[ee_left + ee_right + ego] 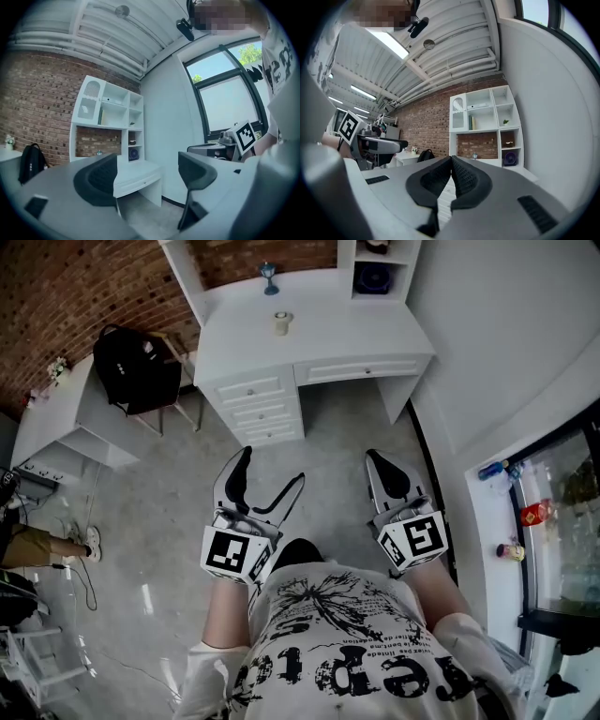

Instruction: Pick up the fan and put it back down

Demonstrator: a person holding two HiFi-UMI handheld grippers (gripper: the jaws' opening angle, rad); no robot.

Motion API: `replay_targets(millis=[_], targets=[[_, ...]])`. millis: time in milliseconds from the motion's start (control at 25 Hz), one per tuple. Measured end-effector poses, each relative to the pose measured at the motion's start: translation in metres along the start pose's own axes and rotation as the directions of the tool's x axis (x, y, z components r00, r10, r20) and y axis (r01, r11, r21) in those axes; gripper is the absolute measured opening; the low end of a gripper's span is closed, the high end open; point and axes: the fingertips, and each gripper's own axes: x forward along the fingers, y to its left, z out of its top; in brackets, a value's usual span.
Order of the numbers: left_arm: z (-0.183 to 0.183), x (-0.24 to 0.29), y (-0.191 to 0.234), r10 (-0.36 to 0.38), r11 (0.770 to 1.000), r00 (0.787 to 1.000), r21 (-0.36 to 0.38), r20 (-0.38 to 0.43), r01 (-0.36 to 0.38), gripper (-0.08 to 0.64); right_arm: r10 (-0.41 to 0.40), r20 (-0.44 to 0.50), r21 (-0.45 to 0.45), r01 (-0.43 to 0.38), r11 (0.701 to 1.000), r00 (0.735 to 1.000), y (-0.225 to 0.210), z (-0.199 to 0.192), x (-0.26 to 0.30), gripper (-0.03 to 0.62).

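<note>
The person wears a white short-sleeved T-shirt (347, 634), printed in black with a butterfly-like drawing above a row of large letters. The left tool (273, 467) is a light grey moulded shell with two long tapering jaws, each lined on its inner face with a black ribbed pad (101, 176). The right tool (375, 458) has the same grey body and black textured pads (466, 176), and a dark rectangular slot (536, 213) marks its shell. Behind each sits a white cube with black square markers: the left cube (234, 554) and the right cube (415, 540).
</note>
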Motion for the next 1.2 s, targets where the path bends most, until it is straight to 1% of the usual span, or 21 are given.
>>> replay_targets(millis=[120,280,480,640,760,880,1080,1200], targets=[[0.000,0.009,0.008,0.017,1.000,1.000,-0.010,-0.013,-0.017,0.388,0.004,-0.007,0.011,-0.004,1.000,1.000,-0.007,-0.002,0.008,0.015],[-0.005,0.022,0.028,0.036,0.999,0.998,-0.010,-0.043,-0.036,0.389,0.005,-0.026,0.010,-0.005,1.000,1.000,-0.015,-0.009,0.030,0.015],[-0.018,0.054,0.062,0.026,0.999,0.997,-0.028,-0.066,-0.028,0.388,-0.022,-0.043,0.013,0.023,1.000,0.999,-0.034,-0.015,0.069,0.015],[-0.016,0.099,0.099,-0.008,1.000,0.998,-0.030,-0.061,0.006,0.388,-0.055,-0.067,-0.005,0.055,0.998,0.996,-0.054,-0.014,0.115,0.015],[-0.014,0.140,0.131,-0.035,0.999,0.998,-0.036,-0.044,0.034,0.388,-0.088,-0.113,-0.034,0.085,0.996,0.990,-0.079,-0.016,0.160,0.015],[-0.017,0.179,0.169,-0.058,0.997,0.997,-0.053,-0.046,0.055,0.388,-0.109,-0.120,-0.037,0.106,0.994,0.987,-0.100,-0.014,0.209,0.015],[-0.005,0.239,0.256,-0.054,0.998,0.998,-0.026,-0.043,0.053,0.388,-0.112,-0.127,-0.069,0.103,0.992,0.986,-0.123,-0.006,0.305,0.015],[0.000,0.272,0.306,-0.052,0.998,0.998,-0.022,-0.043,0.051,0.388,-0.113,-0.133,-0.064,0.105,0.992,0.985,-0.137,-0.008,0.363,0.015]])
